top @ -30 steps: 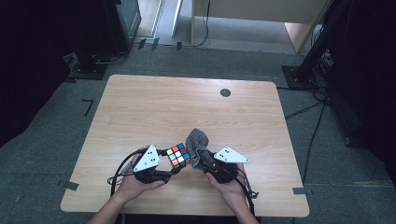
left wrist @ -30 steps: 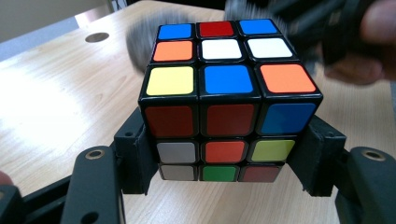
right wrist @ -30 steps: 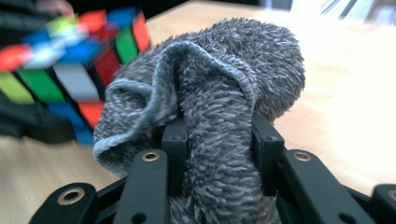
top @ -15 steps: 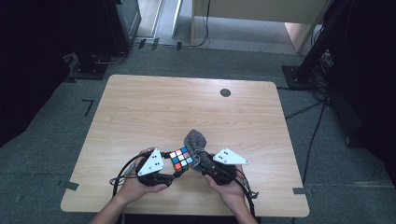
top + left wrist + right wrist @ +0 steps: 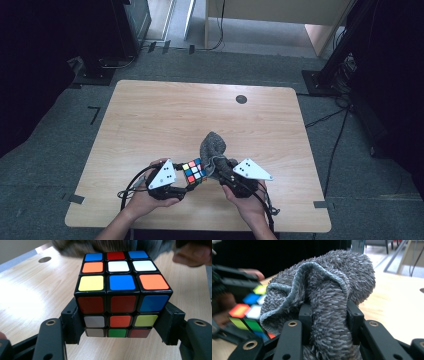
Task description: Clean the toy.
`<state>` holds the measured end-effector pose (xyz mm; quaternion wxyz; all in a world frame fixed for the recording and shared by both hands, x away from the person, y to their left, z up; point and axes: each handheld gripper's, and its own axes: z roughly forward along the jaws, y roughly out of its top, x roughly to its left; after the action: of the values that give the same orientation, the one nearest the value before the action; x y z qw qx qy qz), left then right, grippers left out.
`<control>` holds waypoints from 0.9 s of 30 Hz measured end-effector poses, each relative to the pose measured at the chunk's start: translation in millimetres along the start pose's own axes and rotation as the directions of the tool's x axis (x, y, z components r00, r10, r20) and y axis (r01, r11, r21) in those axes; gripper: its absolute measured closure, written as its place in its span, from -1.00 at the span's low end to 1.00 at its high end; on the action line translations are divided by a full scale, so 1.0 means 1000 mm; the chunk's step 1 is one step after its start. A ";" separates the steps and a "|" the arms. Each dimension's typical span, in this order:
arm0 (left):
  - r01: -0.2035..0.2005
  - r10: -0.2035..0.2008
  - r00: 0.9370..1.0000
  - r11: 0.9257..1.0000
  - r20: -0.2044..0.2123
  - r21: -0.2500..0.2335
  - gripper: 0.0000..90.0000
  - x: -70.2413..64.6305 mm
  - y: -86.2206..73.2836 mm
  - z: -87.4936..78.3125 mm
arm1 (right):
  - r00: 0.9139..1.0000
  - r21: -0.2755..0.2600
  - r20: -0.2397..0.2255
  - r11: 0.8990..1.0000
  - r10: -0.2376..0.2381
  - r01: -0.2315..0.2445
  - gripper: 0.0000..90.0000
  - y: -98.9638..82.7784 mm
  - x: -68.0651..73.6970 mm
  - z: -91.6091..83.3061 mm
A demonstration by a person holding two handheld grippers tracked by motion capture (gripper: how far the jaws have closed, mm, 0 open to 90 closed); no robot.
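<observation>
Two grippers met near the table's [image 5: 150,115] front edge: the left gripper's [image 5: 120,326] fingers clamped the cube [image 5: 120,295], the right gripper's [image 5: 328,323] fingers pinched the cloth [image 5: 324,285] against the cube.

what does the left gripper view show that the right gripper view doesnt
The left gripper view alone shows the cube's top face sharply, with a white centre sticker, and the left gripper shut on the cube's lower layers. The right gripper view alone shows the right gripper shut on a bunched grey cloth with its hemmed edge. Both show the cube, the cloth and the wooden table.
</observation>
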<state>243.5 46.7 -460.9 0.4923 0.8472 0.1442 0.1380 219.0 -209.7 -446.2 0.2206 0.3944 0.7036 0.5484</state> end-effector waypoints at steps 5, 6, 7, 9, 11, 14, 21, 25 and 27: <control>-0.001 0.001 1.000 1.000 0.003 0.005 -0.24 0.000 0.000 0.000 | 0.999 0.034 -0.033 0.999 0.015 -0.014 0.48 -0.007 0.003 0.006; -0.001 0.001 1.000 1.000 0.003 0.005 -0.24 0.000 0.000 0.000 | 0.999 0.038 -0.037 0.999 0.023 -0.021 0.48 -0.008 0.002 0.008; 0.005 -0.005 1.000 1.000 0.004 -0.001 -0.24 0.001 0.000 0.000 | 0.999 0.043 -0.042 0.999 0.029 -0.027 0.48 -0.009 0.002 0.008; 0.007 -0.006 1.000 1.000 0.005 -0.005 -0.24 0.001 0.000 -0.001 | 0.998 0.048 -0.044 0.998 0.033 -0.031 0.48 -0.010 0.001 0.009; 0.011 -0.011 1.000 1.000 0.006 -0.018 -0.24 0.001 0.001 -0.002 | 0.998 0.066 -0.049 0.997 0.040 -0.036 0.48 -0.012 0.000 0.011; 0.014 -0.014 1.000 1.000 0.005 -0.027 -0.24 0.002 0.001 -0.005 | 0.998 0.086 -0.051 0.995 0.046 -0.041 0.48 -0.016 0.000 0.014; 0.021 -0.021 1.000 0.999 0.001 -0.036 -0.24 0.004 0.002 -0.007 | 0.999 0.127 -0.042 0.992 0.020 -0.014 0.48 -0.022 0.001 0.018; 0.023 -0.023 1.000 0.999 -0.001 -0.035 -0.24 0.004 0.002 -0.006 | 0.999 0.154 -0.035 0.988 0.000 0.005 0.48 -0.025 0.001 0.020; 0.025 -0.025 1.000 0.999 -0.002 -0.039 -0.24 0.005 0.002 -0.007 | 0.999 0.168 -0.033 0.986 0.000 0.006 0.48 -0.026 0.001 0.022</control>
<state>245.4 52.9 -455.6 0.5103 0.8354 0.1526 0.1359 226.6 -198.3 -477.5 0.1755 0.4014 0.7515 0.4932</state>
